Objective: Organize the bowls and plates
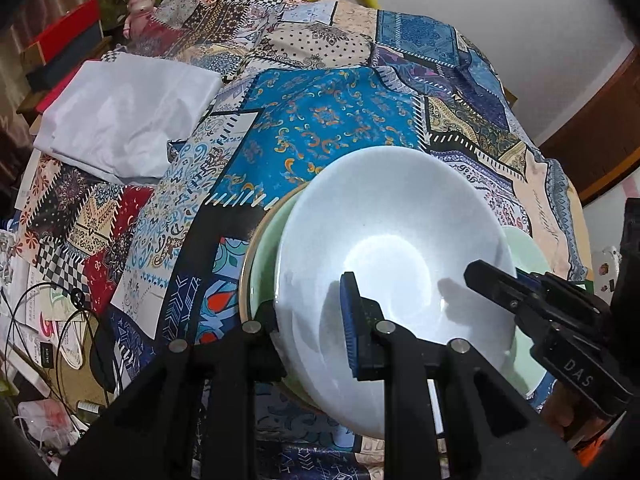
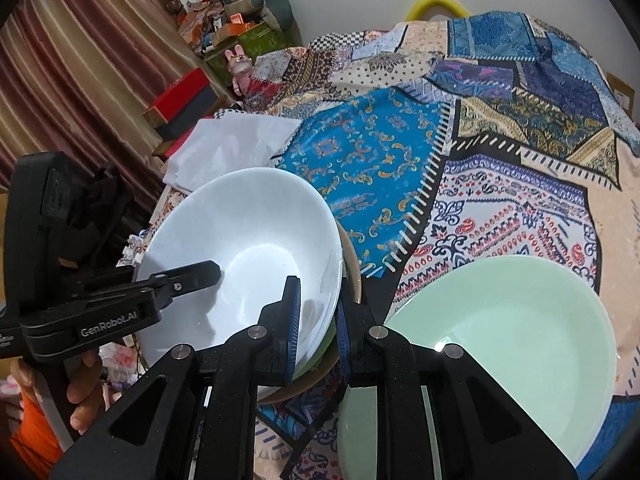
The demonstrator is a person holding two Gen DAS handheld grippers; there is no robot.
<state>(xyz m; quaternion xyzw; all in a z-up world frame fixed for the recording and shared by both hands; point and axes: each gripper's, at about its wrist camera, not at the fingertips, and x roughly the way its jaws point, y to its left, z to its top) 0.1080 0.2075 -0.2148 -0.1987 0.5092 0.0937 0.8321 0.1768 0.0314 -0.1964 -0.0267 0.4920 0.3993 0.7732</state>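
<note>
A white bowl (image 1: pixel 392 232) (image 2: pixel 240 232) is gripped from both sides and tilts above a green bowl with a brown rim (image 1: pixel 262 248) (image 2: pixel 352 268). My left gripper (image 1: pixel 312 304) is shut on the white bowl's near rim, with one blue pad inside and the other finger outside. My right gripper (image 2: pixel 318 300) is shut on the opposite rim. Each gripper shows in the other's view, the right gripper (image 1: pixel 492 280) at the right and the left gripper (image 2: pixel 200 272) at the left. A pale green plate (image 2: pixel 500 340) (image 1: pixel 528 248) lies on the table just right of the bowls.
A patchwork tablecloth (image 1: pixel 332 120) covers the round table. A folded white cloth (image 1: pixel 128 116) (image 2: pixel 232 140) lies at the far left. Cables and clutter (image 1: pixel 60 320) crowd the table's left edge. A pink rabbit figure (image 1: pixel 140 4) and boxes stand beyond. A hand (image 2: pixel 84 392) holds the left gripper.
</note>
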